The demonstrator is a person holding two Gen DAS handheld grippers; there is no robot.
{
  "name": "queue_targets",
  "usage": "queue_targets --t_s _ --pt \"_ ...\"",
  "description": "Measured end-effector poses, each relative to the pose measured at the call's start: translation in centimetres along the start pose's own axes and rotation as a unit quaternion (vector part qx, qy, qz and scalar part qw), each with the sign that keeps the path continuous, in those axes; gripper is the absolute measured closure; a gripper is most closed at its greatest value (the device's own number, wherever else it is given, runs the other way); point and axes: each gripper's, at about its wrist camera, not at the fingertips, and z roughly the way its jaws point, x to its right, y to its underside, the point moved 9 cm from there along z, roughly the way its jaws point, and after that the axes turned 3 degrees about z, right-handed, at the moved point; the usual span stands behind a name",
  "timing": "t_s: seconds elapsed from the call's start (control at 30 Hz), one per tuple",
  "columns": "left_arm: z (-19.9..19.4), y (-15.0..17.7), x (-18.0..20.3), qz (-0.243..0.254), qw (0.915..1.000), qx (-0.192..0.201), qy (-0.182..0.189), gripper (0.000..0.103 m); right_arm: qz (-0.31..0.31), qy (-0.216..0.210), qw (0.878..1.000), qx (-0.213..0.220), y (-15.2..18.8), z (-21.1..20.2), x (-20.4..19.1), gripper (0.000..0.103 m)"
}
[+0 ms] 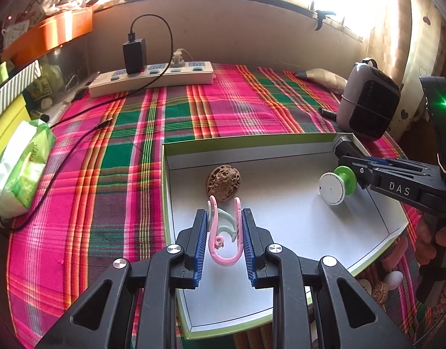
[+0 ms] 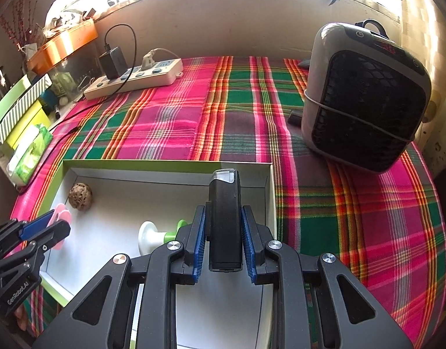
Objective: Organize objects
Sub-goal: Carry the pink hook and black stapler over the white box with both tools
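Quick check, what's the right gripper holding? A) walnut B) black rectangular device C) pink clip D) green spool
B: the right gripper is shut on the black rectangular device, over the box; the green spool and walnut lie in the box.

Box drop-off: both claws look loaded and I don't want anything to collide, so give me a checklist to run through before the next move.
1. Left claw grips the pink and mint clips: ok, pads on both sides.
2. Right claw grips the black lighter: ok.
3. Both loads are over the box: ok.
4. Room below the clips: ok; the walnut lies just beyond them.
5. Room below the lighter: cannot tell; the green and white spool lies close to its left.
6. Claws apart from each other: ok, at opposite sides of the box.
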Motion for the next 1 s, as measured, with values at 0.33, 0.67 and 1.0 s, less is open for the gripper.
queue_targets --t_s 0.33,0.67,1.0 --pt "0.28 -0.11 0.1 0.004 1.0 -0.002 0.001 0.082 -0.013 0.006 1.0 0.0 0.11 0.26 -0.44 0.079" --pt "0.88 -0.01 0.4 0.016 0.9998 -0.005 -0.01 0.082 -0.025 0.012 1.0 -0.001 0.21 0.59 -0.74 0.079" --pt "0.88 0.01 0.38 0.02 0.9997 -0.005 -0.014 0.082 -0.028 0.018 0.999 -0.002 0.15 0.8 -0.76 0.078"
